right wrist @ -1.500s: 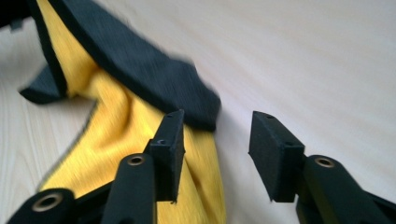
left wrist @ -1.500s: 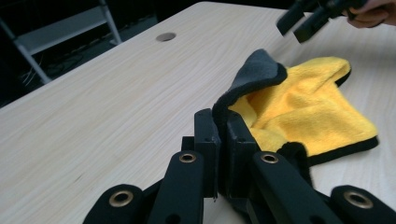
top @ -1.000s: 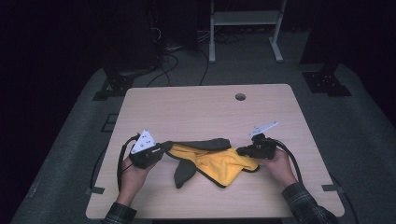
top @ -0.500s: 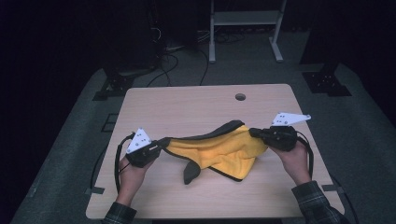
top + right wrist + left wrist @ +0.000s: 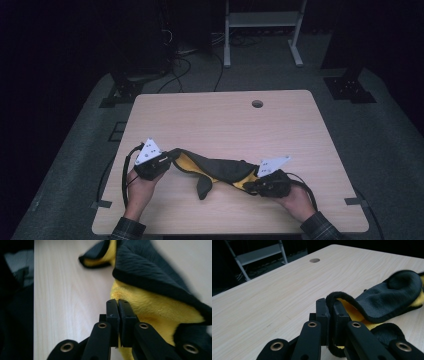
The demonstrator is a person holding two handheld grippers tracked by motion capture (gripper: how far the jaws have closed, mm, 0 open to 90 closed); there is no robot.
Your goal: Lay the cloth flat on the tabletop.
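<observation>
The garment [image 5: 215, 171], dark grey outside with a yellow fleece lining, lies on the near half of the table [image 5: 225, 120], stretched between the two hands with its long axis running roughly 9 to 3 o'clock in the high view, sagging slightly toward 4 o'clock at the right end. The left gripper [image 5: 167, 161] sits at the 9 o'clock end; in the left gripper view its jaws are clenched on the dark bound edge of the cloth, which loops over the pads [image 5: 336, 312]. The right gripper [image 5: 252, 186] is at the 3 to 4 o'clock end, nearer the person; in the right gripper view its jaws are pressed together with yellow fleece [image 5: 150, 307] lying against them and to their right. The jaws look fully closed there, so the pinched layer is probably thin, though the contact itself is hard to see in that blurred frame. A loose dark flap [image 5: 202, 187] hangs off the middle toward 6 o'clock. Key relation: the cloth extends from each set of jaws toward the other hand, so both grips sit at opposite ends of one axis. Judgement: any fold or spread now depends on carrying one end across or away along that line; the right hand holds the freer end.
</observation>
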